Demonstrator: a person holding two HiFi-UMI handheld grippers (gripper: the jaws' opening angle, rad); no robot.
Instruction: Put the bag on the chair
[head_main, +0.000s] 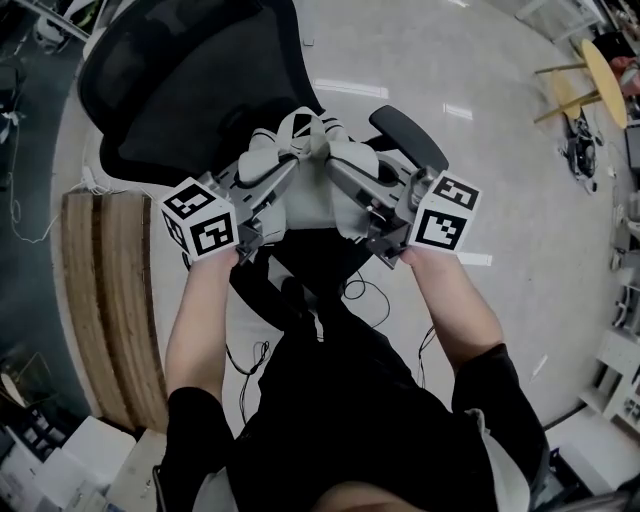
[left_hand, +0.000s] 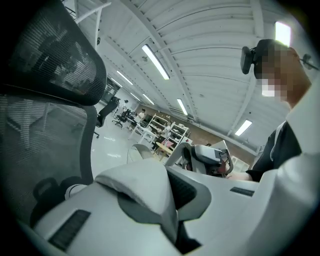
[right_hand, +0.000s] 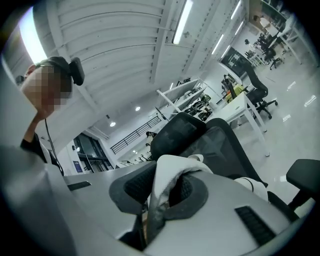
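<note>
Left gripper is clamped on a white strap, jaws all but together. Right gripper pinches the second strap, with the fabric bunched between its pads. Both grippers meet nearly tip to tip, straps looped up between them. The white bag sits just below the tips, over the seat of the black mesh chair. Can't tell if the bag touches the seat. The armrest is just right of the bag.
</note>
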